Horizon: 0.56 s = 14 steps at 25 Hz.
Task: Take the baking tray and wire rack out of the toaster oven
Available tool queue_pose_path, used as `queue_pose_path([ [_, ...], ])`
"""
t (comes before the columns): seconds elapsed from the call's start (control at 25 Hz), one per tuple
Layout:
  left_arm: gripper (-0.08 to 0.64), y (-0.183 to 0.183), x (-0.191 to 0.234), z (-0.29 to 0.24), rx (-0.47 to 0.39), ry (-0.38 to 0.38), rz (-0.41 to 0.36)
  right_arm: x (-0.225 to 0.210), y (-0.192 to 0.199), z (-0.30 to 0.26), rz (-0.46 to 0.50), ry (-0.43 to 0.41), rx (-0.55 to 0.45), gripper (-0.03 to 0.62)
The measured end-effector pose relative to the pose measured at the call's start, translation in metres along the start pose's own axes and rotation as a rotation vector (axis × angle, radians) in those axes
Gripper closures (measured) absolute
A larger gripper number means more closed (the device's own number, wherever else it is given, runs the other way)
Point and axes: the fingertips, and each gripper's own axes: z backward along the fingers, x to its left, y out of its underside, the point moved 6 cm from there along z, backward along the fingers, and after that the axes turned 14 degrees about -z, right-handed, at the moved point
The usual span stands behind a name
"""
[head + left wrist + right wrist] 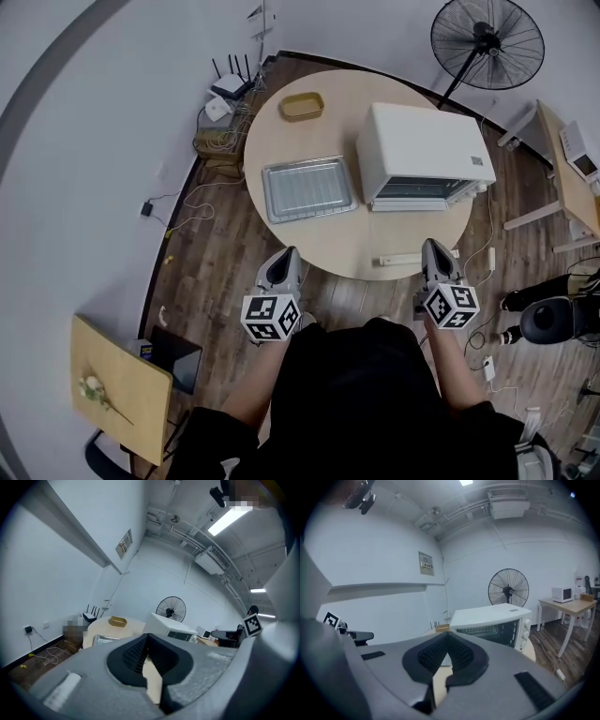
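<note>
Left tool (pixel 288 253) and right tool (pixel 433 246) closed, empty. Baking tray (pixel 308 187) already out, left of toaster oven (pixel 422 150); next, probably reaching for wire rack.

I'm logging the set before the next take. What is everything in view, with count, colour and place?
Round table: one, light wood, centre of the head view.
Toaster oven: one, white, on the table's right side.
Baking tray: one, silver, on the table, left of the oven and apart from it.
Small basket: one, yellow, at the table's far edge.
Power strip: one, white, at the table's near edge.
Fan: one, black, standing beyond the table.
Router: one, white with black antennas, by the wall.
Side table: one, light wood, lower left.
Left gripper: one, grey, shut, empty.
Right gripper: one, grey, shut, empty.
</note>
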Motion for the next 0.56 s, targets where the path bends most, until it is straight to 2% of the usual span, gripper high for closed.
queue_pose_path([
  [0.32, 0.541, -0.015, -0.062, -0.032, -0.001, 0.02, -0.044, -0.038, -0.026, 0.014, 0.021, -0.057, -0.027, 0.592],
  [0.56, 0.541, -0.009, -0.108, -0.05, 0.011, -0.016, -0.045, -0.074, -0.035, 0.024, 0.022, -0.112, -0.011, 0.592],
])
